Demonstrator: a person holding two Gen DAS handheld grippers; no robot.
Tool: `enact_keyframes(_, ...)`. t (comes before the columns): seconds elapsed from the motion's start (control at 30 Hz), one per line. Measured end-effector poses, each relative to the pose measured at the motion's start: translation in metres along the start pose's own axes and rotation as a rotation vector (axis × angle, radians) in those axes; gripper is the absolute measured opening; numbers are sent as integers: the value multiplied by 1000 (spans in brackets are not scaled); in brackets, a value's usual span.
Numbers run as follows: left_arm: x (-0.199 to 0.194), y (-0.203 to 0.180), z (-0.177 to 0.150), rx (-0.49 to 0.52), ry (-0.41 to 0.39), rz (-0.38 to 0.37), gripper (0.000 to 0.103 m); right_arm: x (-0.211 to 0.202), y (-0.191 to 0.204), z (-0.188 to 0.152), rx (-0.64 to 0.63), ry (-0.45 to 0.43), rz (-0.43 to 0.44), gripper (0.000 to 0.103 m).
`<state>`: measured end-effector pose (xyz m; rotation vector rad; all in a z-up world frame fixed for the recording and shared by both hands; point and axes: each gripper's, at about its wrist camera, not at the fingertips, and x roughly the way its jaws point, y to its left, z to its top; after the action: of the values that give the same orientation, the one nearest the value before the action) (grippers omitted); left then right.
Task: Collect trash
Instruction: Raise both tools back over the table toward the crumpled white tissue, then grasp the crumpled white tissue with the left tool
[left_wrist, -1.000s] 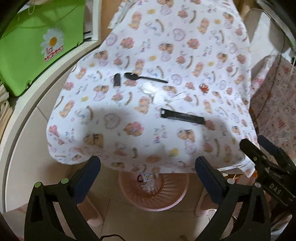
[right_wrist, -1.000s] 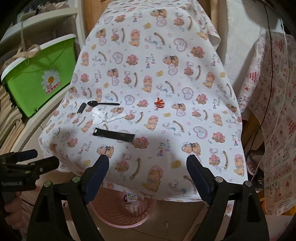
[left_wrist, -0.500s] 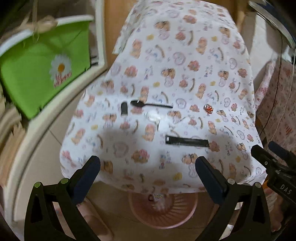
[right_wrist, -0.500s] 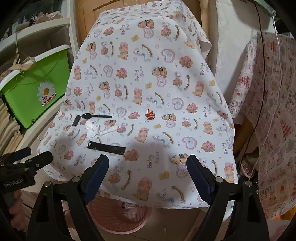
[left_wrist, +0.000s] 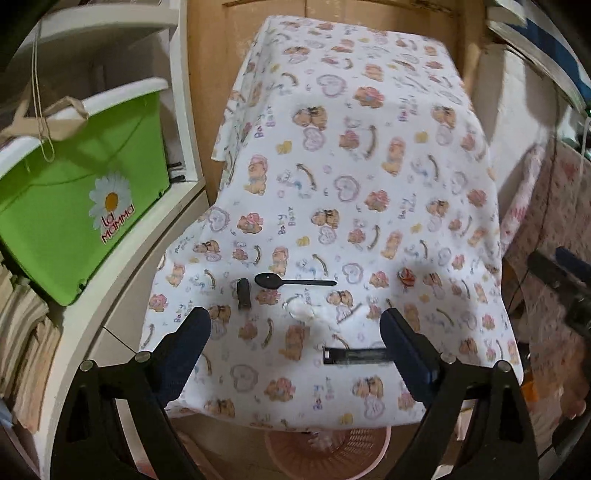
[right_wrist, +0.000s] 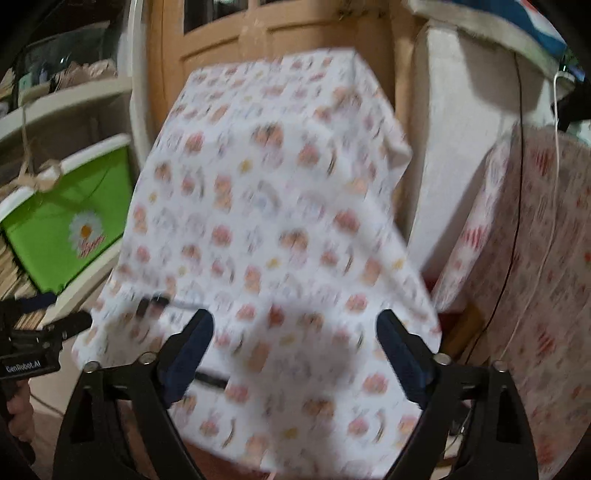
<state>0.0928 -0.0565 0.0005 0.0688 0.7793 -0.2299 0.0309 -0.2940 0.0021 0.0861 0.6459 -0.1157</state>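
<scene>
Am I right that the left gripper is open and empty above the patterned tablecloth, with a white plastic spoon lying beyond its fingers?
Not quite. The left wrist view shows the spoon is black, not white. The rest holds: the left gripper is open and empty over the patterned tablecloth, with the spoon beyond its fingers.

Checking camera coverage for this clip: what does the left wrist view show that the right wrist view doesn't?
Only the left wrist view shows, sharply, the black spoon, black strip, crumpled white wrapper, small red-and-white piece and pink basket under the table edge. Only the right wrist view shows the wooden door; it is motion-blurred. Both share the teddy-print tablecloth, the green bin and open jaws.
</scene>
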Motion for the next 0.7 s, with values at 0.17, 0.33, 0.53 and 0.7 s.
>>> enact_keyframes(0.17,27,4,0,1,63,-12,74,21,-11,3,51,-23,-5,102)
enact_keyframes(0.33,49,12,-2,-29,94,-31,74,57,-18,-20,49,60,-51,102)
enact_keyframes(0.53,74,31,-22,-72,133,-4,81,86,-25,-18,-18,100,-137,102)
enact_keyframes(0.7,92,43,-19,-152,187,-67,84,96,-39,-17,80,147,-99,102)
